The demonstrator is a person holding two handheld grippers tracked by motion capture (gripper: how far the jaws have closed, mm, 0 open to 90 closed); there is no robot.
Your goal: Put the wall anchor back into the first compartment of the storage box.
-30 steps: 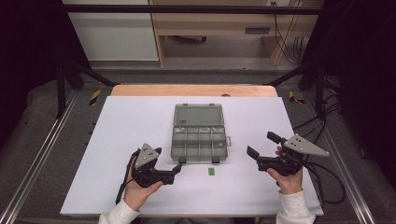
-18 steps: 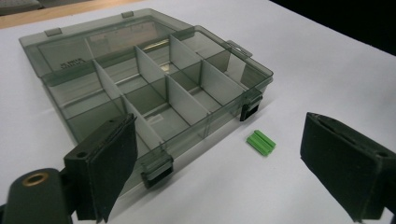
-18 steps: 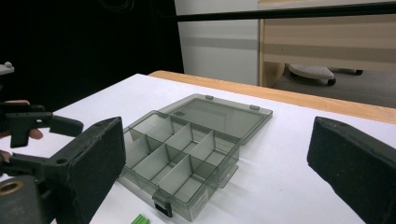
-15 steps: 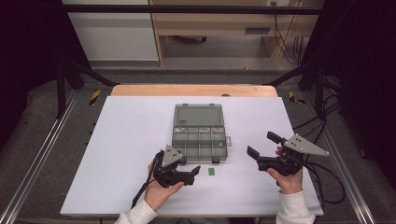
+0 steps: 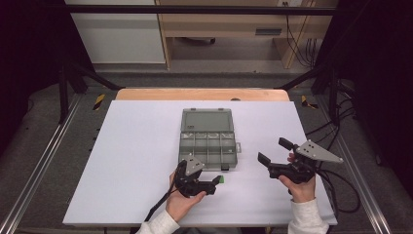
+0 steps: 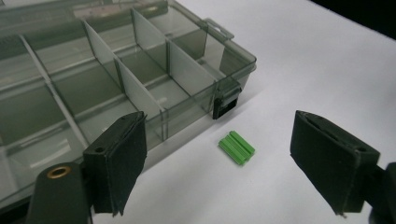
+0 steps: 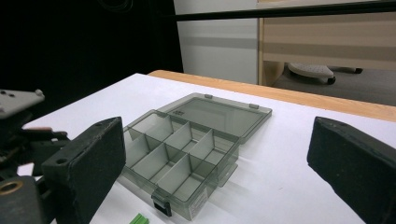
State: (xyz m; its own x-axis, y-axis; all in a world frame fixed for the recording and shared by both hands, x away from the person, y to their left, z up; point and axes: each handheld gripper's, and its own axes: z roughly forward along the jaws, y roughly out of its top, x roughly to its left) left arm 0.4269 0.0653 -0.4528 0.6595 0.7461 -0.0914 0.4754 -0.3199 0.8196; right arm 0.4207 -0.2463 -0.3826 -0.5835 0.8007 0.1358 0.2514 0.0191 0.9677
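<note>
In the high view, the left gripper (image 5: pixel 214 184) is seen at lower centre of the frame, its jaws partly hidden by the hand (image 5: pixel 181 204) and its own body; in the left gripper view the jaws are shown spread wide, with nothing held. A small green block (image 6: pixel 236 148) is seen lying on the white table top (image 5: pixel 136 161) between those jaws, touching neither, just beside the front wall of the clear organiser box (image 6: pixel 140 88). In the high view the block (image 5: pixel 221 180) is largely masked by the jaw tip, and in the right gripper view it (image 7: pixel 139 219) is cut off by the bottom edge. The box (image 5: pixel 208 141) is placed at mid-frame with its lid laid open and flat toward the top; its compartments cannot be made out well through the smoky plastic. At the right, the right gripper (image 5: pixel 273 156) is held above the table by the other hand (image 5: pixel 302 187), jaws wide apart and empty.

The table is covered in white, with a wooden edge (image 5: pixel 202 94) exposed at the far side. Grey floor, dark frame bars, a wooden desk (image 5: pixel 229 29) and trailing cables are seen beyond; the corners of the room are lost in shadow.
</note>
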